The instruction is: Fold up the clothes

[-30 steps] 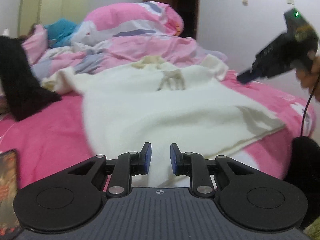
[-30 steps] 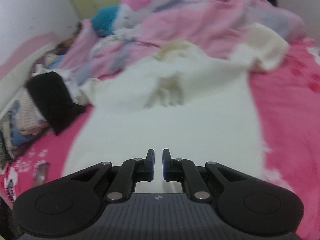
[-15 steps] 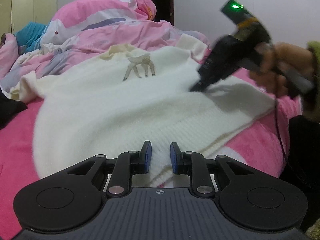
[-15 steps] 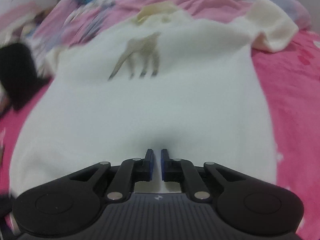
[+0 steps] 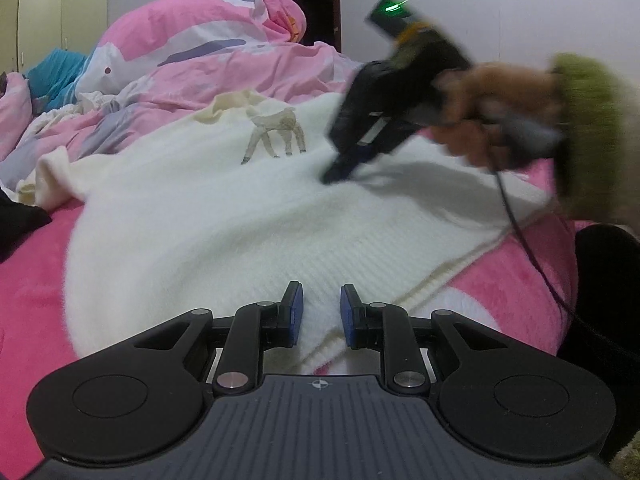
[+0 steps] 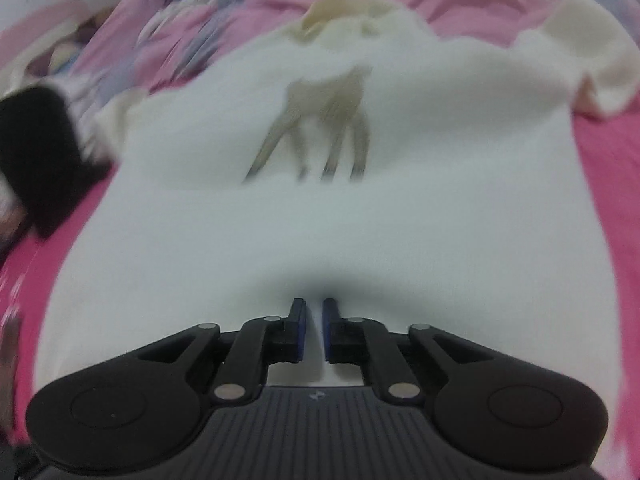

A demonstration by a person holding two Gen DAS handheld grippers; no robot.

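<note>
Left wrist view: loose hem, slack knit, trailing cable

Looks out over a pink bed (image 5: 32,280), with a rumpled duvet (image 5: 240,64) heaped at 12 o'clock. Shows the cream sweater (image 5: 208,240) spread face-up across the middle, collar toward 12, hem (image 5: 440,280) toward 6, sleeves bunched at 9 and 2. Could drag on the duvet if folded upward, leaving the collar end crooked. Risks catching the black garment (image 6: 36,160) at 9 o'clock in any sideways fold.

Finds the left claw (image 5: 320,312) open, with the hem edge lying between its pads but not pinched. May take only the top layer on closing, so the back would lag and bunch. Finds the right claw (image 6: 315,328) drawn to a narrow slit, tips down on the chest area near 1 o'clock. Cannot tell whether any knit is caught there. Could stretch or ruck the fluffy fabric if pushed along.

Might snag the cable (image 5: 520,232) at 3 o'clock under a fold. Could crease across the deer (image 5: 276,132).
</note>
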